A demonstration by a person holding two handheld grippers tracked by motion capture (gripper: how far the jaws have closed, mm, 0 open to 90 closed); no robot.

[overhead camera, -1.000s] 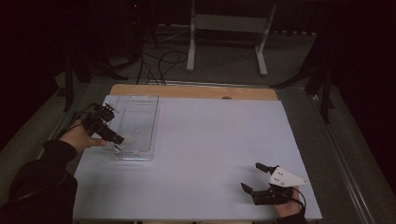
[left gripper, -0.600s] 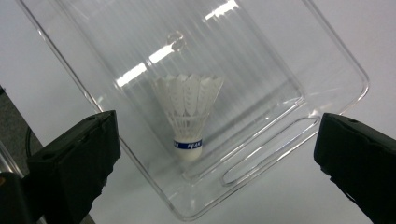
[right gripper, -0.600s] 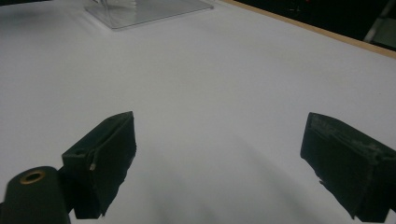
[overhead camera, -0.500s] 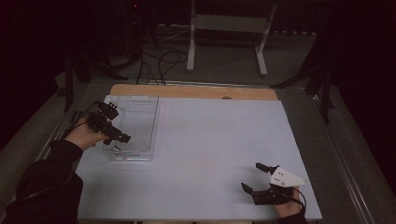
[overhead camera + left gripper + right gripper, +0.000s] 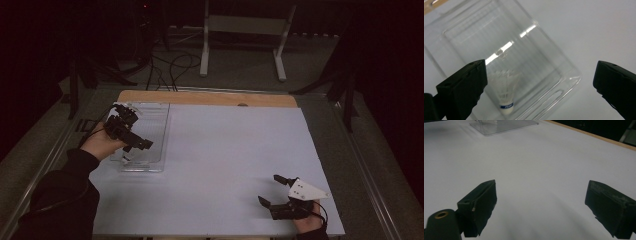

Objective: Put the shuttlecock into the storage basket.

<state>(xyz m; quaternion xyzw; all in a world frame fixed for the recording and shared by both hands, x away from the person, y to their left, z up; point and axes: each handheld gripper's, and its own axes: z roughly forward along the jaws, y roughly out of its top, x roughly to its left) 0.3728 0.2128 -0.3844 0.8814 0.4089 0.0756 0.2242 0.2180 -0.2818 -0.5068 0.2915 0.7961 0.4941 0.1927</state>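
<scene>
One clear plastic tray (image 5: 150, 135) lies at the left side of the white table (image 5: 225, 165), near the far wooden edge (image 5: 210, 98). Inside it — seen in the left gripper view — a single white shuttlecock (image 5: 507, 96) lies with its cork end toward the camera, a blue band around the cork. The left gripper (image 5: 135, 137) hangs over the tray, jaws spread wide with nothing between them. The right gripper (image 5: 276, 192) rests at the table's near right corner — jaws wide apart too, well away from the tray.

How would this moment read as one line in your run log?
left gripper: open, over clear tray | shuttlecock: in tray | right gripper: open, over white table
</scene>
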